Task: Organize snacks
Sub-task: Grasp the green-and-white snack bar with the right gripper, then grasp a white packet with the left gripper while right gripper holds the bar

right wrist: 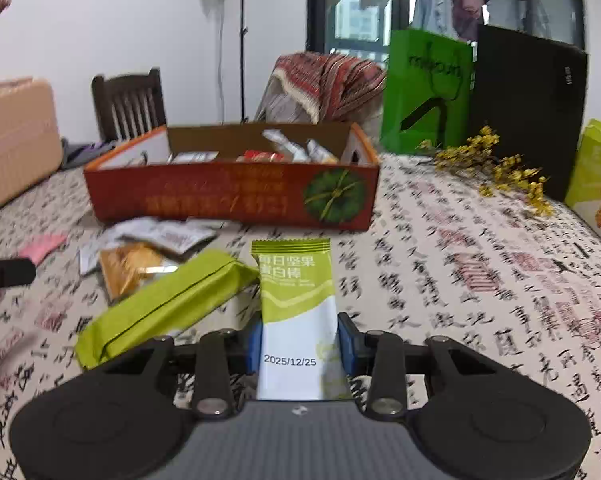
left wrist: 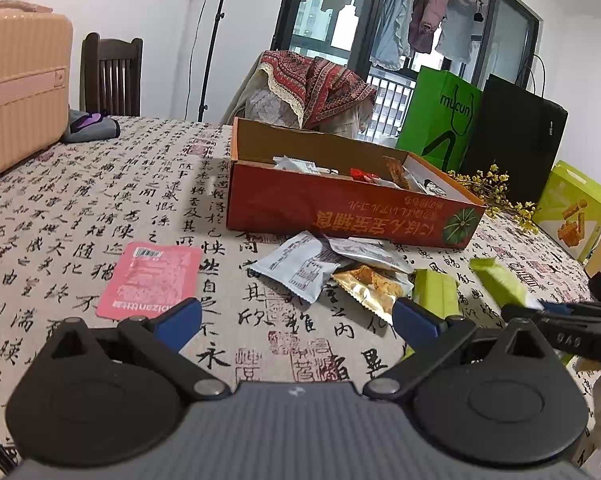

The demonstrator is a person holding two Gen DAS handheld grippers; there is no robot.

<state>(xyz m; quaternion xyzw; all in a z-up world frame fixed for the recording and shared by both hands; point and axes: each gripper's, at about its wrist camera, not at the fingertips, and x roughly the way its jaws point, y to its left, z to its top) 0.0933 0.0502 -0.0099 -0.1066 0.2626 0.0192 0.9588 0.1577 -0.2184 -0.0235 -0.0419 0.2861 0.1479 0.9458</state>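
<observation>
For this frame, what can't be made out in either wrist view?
- Red snack box contents: its front wall hides most in both views.
- Lettering on that box: blurred in the right wrist view.
- Lower end of the green-and-white bar: behind the right gripper body.
- Yellow-green carton: cut off at the left wrist view's right edge.

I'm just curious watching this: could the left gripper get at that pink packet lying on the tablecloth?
Probably yes. The pink packet lies flat and alone just ahead of the left gripper, whose jaws stand wide open and empty. Nothing sits between them; the other snacks lie off to the right.
</observation>
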